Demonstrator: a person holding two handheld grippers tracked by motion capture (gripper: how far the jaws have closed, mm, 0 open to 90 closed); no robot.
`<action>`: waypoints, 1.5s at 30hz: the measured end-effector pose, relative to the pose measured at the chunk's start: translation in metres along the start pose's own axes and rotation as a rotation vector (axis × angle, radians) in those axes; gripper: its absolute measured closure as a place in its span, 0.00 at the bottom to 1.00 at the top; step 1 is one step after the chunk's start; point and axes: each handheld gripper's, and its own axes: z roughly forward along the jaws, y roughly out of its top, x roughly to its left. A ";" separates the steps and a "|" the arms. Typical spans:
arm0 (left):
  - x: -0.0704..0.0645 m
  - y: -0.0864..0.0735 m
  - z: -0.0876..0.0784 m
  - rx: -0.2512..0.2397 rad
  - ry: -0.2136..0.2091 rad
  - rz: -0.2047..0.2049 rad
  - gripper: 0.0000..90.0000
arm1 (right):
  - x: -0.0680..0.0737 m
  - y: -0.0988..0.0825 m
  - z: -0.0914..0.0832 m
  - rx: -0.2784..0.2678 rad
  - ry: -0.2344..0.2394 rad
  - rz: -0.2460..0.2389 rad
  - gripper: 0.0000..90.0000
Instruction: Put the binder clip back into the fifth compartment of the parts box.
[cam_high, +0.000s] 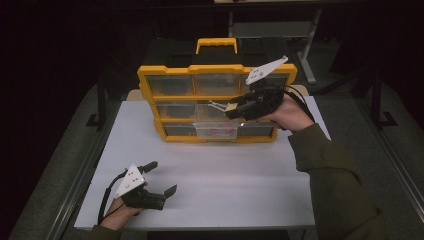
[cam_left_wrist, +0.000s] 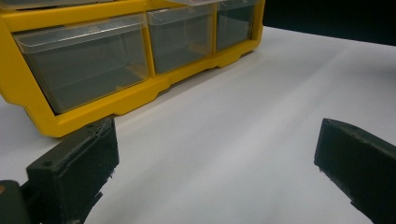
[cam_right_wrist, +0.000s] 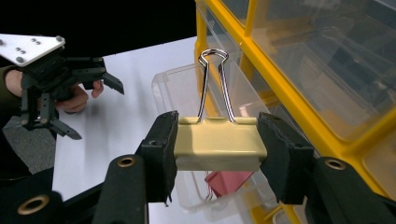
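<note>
The right gripper (cam_right_wrist: 217, 149) holds a pale yellow binder clip (cam_right_wrist: 218, 147), its fingers (cam_right_wrist: 161, 151) pressed against the clip's two ends so the body spans the gap between them. The clip's silver wire handles (cam_right_wrist: 214, 84) stand up and away from the camera. In the high view this gripper (cam_high: 227, 107) is lifted off the desk in front of the middle row of the yellow organiser (cam_high: 150, 92), with the clip (cam_high: 220, 105) pointing left above a clear drawer (cam_high: 215, 129) that is pulled out from the bottom row. In the right gripper view that drawer (cam_right_wrist: 180, 86) lies just beneath the clip and has a pink binder clip (cam_right_wrist: 229, 181) in it.

The left gripper (cam_high: 162, 182) rests low at the near left of the white desk (cam_high: 240, 185), well apart from the organiser, held in the person's hand (cam_high: 119, 210). Its fingers (cam_left_wrist: 84, 163) stand wide open with nothing between them, bare desk (cam_left_wrist: 224, 140) showing in the gap. Beyond them the organiser's bottom row of clear drawers (cam_left_wrist: 88, 60) faces the camera
</note>
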 end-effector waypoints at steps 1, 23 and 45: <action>0.000 0.000 0.000 -0.001 -0.001 0.002 0.00 | 0.000 0.000 0.001 0.000 0.003 0.000 0.54; -0.001 0.000 0.000 -0.002 0.000 -0.007 0.00 | -0.002 0.001 0.012 -0.008 0.023 0.017 0.56; 0.000 -0.001 -0.001 0.001 0.003 -0.006 0.00 | 0.019 -0.005 0.010 -0.031 0.052 -0.009 0.99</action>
